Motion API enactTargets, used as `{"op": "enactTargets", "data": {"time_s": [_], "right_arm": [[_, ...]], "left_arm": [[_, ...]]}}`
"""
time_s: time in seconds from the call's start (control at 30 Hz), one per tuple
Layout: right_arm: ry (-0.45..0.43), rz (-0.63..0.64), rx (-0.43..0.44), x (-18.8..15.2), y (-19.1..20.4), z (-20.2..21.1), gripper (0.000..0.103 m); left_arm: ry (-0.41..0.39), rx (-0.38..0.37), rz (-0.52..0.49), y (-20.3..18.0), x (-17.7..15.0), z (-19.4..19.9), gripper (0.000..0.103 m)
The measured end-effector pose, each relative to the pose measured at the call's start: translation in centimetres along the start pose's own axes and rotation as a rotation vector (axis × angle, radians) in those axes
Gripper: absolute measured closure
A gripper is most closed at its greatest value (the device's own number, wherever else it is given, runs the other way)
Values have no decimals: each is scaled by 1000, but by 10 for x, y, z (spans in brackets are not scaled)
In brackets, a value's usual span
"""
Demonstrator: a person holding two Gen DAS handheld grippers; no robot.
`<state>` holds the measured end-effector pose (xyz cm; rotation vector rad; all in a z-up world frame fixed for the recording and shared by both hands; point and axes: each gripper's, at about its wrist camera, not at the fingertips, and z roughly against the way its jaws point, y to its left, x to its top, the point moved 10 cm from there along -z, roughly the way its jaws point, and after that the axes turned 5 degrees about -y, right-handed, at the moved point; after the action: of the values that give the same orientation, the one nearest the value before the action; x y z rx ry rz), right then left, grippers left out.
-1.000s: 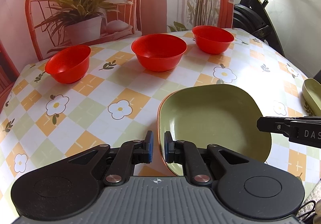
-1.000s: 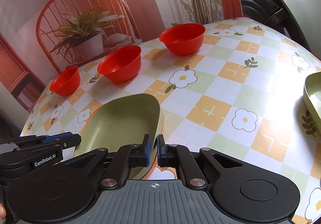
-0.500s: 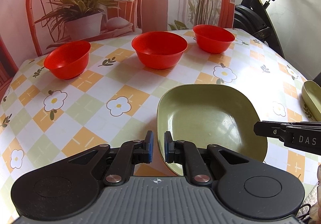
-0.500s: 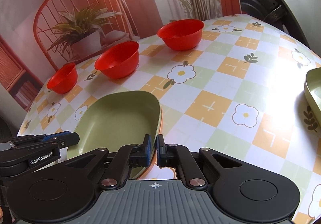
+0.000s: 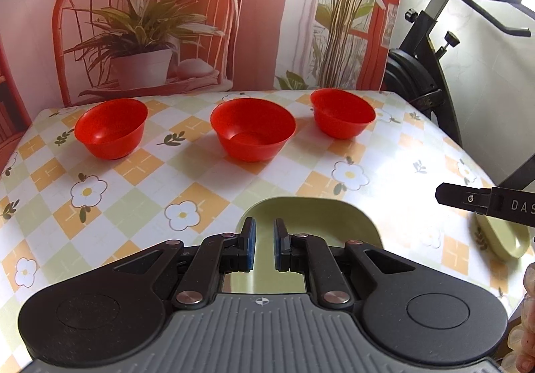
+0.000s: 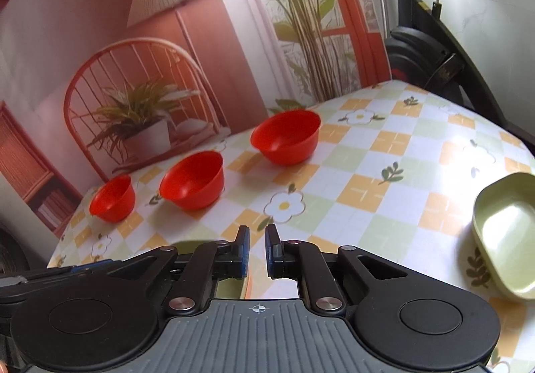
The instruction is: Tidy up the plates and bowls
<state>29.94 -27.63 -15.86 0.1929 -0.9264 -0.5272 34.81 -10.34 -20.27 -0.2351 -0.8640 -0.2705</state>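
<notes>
The left gripper hovered above the green plate, jaws slightly parted, gripping nothing. The right gripper, likewise empty and narrowly parted, was nearer the green dish, which lay right of that plate, its long axis running away from the gripper.

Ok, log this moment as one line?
left gripper: open, over green plate | right gripper: open, empty | three red bowls: unstacked | second green plate: apart

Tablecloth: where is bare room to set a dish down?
Free: the band between the three red bowls and the near green plate; also between that plate and the right green plate. Crowded: the far bowl row.
</notes>
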Motion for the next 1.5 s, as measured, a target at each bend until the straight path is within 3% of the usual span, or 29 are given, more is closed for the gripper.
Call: {"op": "enactTargets", "data": {"time_s": [0.2,0.33,0.37,0.6,0.9,1.2,1.5], "right_arm": [[-97,43,-18,40,-43,30,88],[-141,41,-69,51,-88,49,87],[-152,37,-91,52,-103,53,87],[-162,-52,-220,45,-204,71,86],[-119,-67,-361,24,-287,72,84],[-87,-139,-401,2,-324,55,79],[-59,-155,-404,-9,-336,49,83]], "left_arm": [[-26,-33,25,-40,16,7,88],[-61,-65,35,-78,27,6,63],[-61,-77,33,-90,28,4,62],[0,-166,-49,-175,18,-24,62],[66,-306,-117,-266,-18,-54,62],[145,-315,-131,-288,-44,-84,62],[195,-373,-73,-299,-52,-96,60]]}}
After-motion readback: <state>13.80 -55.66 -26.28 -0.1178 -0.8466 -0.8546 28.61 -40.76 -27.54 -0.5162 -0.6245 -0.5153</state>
